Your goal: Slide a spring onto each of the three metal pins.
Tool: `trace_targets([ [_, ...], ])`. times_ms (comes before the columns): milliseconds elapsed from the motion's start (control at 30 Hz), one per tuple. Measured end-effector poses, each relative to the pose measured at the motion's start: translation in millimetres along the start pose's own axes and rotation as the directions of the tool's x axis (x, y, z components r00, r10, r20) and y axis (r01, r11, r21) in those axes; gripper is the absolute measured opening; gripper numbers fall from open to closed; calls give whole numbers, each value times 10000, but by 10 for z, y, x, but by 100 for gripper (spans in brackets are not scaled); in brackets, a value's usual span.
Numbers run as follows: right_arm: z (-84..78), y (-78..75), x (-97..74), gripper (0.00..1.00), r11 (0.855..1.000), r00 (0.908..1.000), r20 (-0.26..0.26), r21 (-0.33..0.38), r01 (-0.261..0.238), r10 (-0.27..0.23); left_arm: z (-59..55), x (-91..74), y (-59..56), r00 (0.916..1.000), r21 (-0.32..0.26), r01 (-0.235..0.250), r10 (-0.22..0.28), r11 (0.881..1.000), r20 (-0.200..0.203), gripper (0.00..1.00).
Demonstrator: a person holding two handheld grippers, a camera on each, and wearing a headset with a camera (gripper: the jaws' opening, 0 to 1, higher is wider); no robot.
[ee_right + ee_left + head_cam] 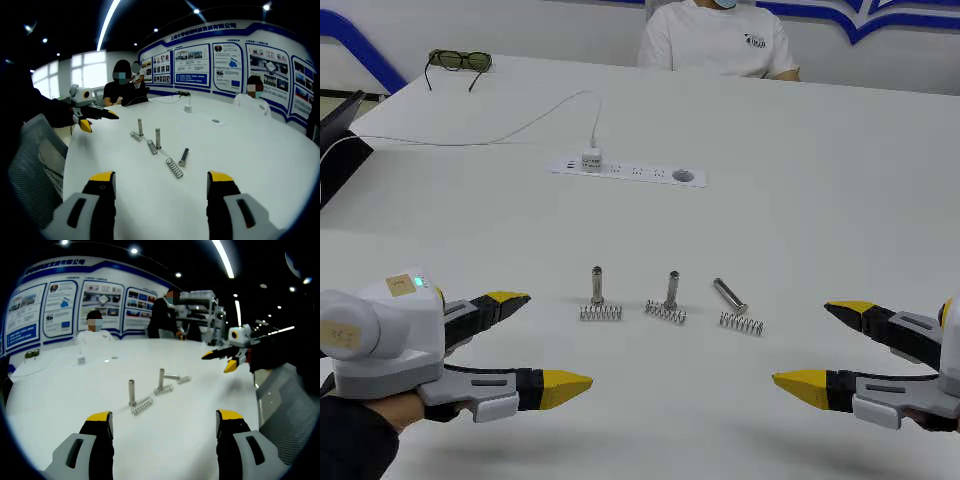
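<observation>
head view: left gripper (558, 338) and right gripper (801, 342) hang just above the white table (820, 180), each with jaws spread and empty. between them the left pin (597, 284) and middle pin (672, 289) stand upright; the right pin (729, 295) lies on its side. left spring (601, 313), middle spring (665, 313) and right spring (741, 323) lie loose, one before each pin. left gripper view: jaws apart, left pin (131, 392) nearest. right gripper view: jaws apart, right pin (183, 157) nearest, right spring (174, 167) beside it.

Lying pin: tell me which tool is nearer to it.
Right. The right tool is just right of the lying pin; the left tool is far to its left.
</observation>
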State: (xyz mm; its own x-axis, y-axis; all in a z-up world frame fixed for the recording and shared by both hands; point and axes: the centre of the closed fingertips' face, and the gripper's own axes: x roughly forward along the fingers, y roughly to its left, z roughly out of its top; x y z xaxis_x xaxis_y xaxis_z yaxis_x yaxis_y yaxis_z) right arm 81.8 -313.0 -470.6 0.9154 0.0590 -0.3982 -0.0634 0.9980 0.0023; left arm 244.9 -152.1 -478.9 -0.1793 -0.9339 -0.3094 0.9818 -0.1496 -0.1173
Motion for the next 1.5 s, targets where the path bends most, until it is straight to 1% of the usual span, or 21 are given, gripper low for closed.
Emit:
trace_targets([
  [900,-4,-28,-10,74,9999,9999,6,89,100,-100,0,11,-4,10000,-8,37,-37,10000,-2,85],
  [1500,-7,-42,-15,73,9998,9998,-94,149,155,-154,2,26,6,10000,-37,61,-61,10000,-9,85],
])
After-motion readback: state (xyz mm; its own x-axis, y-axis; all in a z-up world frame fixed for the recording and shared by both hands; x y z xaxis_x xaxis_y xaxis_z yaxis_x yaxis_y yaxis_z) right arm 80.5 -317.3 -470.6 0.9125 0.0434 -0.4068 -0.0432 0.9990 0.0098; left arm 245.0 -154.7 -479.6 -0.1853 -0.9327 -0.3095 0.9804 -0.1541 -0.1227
